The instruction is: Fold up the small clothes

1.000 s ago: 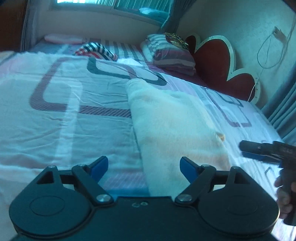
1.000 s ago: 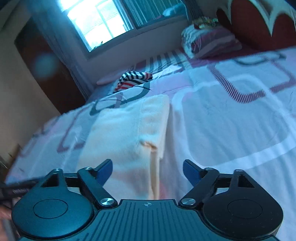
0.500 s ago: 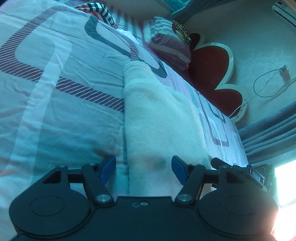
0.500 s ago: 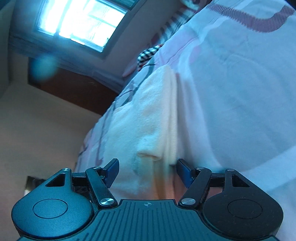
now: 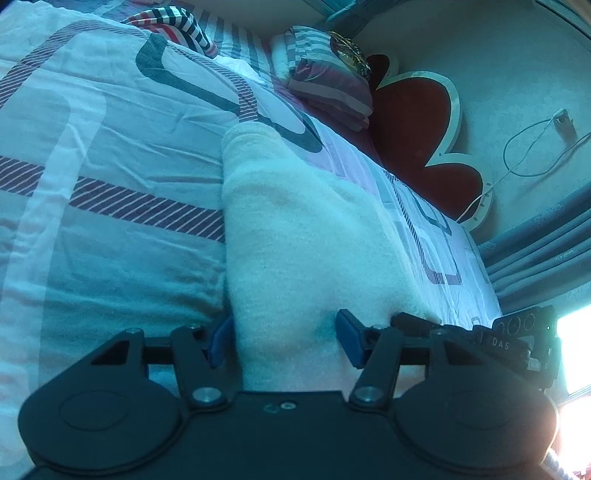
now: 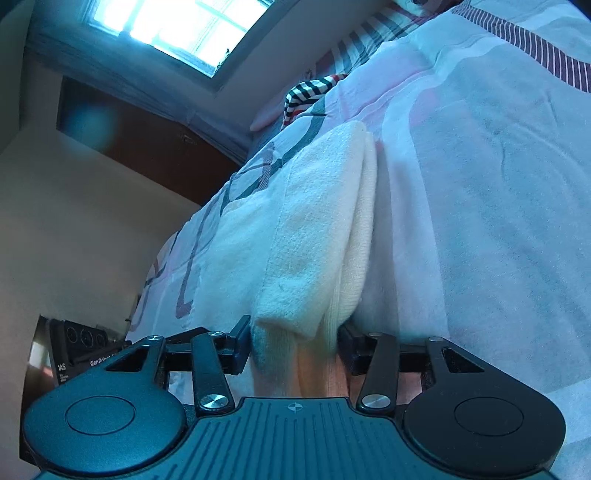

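Note:
A cream, fleecy garment (image 5: 295, 221) lies folded in a long strip on the patterned bedspread (image 5: 92, 147). My left gripper (image 5: 284, 341) straddles its near left corner. One blue pad is beside the cloth's edge and the other rests on top of it. The jaws are closing, and the cloth between them is not bunched. My right gripper (image 6: 295, 343) is at the garment's (image 6: 314, 229) near right corner. Its jaws are closing with the layered edge bunched tight between the pads. The right tool's black casing (image 5: 517, 339) shows at the left wrist view's right edge.
A red, white and dark striped garment (image 5: 177, 22) lies far up the bed. Stacked pillows (image 5: 328, 77) lean on a red headboard (image 5: 417, 125). Curtains (image 5: 535, 258) hang to the right, and a cable loops on the wall. A window (image 6: 184, 26) and a dark wardrobe (image 6: 147, 147) stand beyond the bed.
Both grippers have dropped to the garment's near edge and their jaws have narrowed. The right one now has the corner pinched between its pads.

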`<move>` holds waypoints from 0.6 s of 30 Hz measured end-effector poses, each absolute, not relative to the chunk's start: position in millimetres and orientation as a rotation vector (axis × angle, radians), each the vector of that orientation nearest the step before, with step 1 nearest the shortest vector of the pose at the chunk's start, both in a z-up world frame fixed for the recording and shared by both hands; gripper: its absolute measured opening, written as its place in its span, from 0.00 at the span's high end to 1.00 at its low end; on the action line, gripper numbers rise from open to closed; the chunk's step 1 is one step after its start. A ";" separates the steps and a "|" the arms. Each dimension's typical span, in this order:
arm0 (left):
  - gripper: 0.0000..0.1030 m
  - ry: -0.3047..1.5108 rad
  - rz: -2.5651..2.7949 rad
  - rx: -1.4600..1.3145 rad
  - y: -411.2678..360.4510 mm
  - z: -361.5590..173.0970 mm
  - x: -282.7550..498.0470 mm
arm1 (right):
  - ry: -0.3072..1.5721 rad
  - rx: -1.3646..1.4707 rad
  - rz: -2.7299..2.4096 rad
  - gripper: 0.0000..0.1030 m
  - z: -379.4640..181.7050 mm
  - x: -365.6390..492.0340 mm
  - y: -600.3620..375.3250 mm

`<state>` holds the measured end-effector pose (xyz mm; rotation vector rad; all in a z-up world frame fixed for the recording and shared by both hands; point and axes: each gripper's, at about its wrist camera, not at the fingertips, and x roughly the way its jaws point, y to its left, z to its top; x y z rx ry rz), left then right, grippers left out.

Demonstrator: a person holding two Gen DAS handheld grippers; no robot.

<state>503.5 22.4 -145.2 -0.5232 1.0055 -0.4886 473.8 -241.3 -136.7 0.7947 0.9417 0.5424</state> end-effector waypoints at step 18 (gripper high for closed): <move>0.76 0.850 -0.501 -0.221 10.7 -75.2 463.1 | 0.841 0.479 0.378 0.69 -52.7 430.7 -163.9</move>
